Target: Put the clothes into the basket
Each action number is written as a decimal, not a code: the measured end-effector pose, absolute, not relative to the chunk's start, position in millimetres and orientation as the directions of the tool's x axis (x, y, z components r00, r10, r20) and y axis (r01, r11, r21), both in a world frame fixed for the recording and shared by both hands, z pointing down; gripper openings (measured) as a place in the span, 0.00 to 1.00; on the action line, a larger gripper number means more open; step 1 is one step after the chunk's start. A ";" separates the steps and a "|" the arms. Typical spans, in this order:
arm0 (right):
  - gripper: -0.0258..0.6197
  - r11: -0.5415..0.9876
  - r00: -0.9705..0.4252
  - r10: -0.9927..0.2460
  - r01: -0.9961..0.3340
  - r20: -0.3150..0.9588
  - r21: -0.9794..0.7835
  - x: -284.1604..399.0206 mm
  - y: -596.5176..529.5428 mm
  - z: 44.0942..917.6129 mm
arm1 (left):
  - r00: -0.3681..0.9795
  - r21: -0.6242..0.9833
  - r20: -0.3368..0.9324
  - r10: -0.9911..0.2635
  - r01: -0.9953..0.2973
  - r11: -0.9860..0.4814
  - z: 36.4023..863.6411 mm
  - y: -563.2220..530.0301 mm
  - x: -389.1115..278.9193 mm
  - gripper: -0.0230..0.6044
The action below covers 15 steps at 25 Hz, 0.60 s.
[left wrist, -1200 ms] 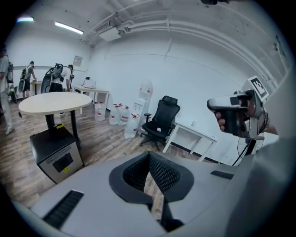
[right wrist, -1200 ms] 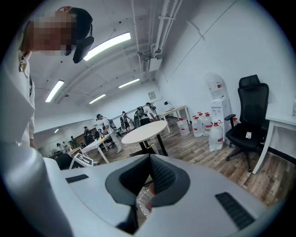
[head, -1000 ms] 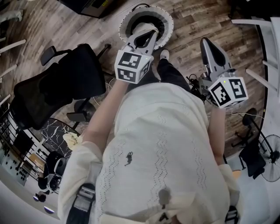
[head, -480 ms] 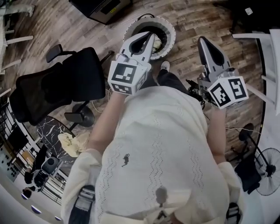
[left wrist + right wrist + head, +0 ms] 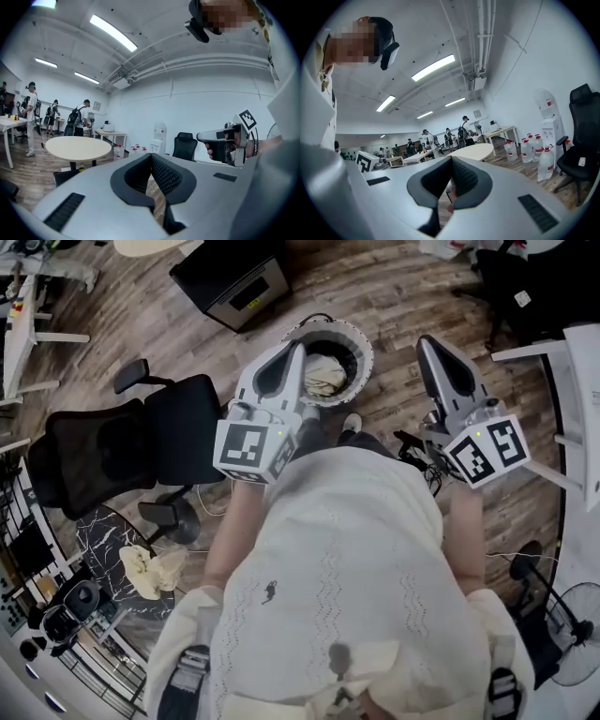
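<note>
Both closed and empty, left claw (image 5: pixel 299 346) and right claw (image 5: pixel 424 339), higher than a second ago.

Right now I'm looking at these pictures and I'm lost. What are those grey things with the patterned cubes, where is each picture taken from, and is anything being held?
They are hand tools with two pinching jaws; a person holds one in each hand, the left gripper and the right gripper, cubes included. The top-down picture comes from a camera on the person's head. The other two come from cameras riding on each gripper, looking along its jaws into an office. On the wooden floor stands a round basket with pale cloth inside, near a black chair. Both grippers are shut and hold nothing.
</note>
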State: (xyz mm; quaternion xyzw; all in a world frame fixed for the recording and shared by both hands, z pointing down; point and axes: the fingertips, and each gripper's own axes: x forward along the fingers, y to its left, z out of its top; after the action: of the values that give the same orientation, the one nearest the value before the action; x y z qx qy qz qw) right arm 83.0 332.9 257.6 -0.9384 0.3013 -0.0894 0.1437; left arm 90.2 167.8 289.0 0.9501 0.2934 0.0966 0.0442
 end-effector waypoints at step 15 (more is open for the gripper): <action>0.05 -0.790 0.810 -0.585 -0.558 0.043 -0.254 50.3 365.5 225.9 | 0.837 0.128 0.095 0.539 0.527 -0.840 258.7 177.6 53.6 0.07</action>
State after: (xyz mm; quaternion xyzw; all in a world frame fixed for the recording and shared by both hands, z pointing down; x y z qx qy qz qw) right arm 50.3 365.5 225.9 -0.9442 0.3028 -0.0597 0.1151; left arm 53.6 177.6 258.7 0.9571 0.2784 0.0636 0.0484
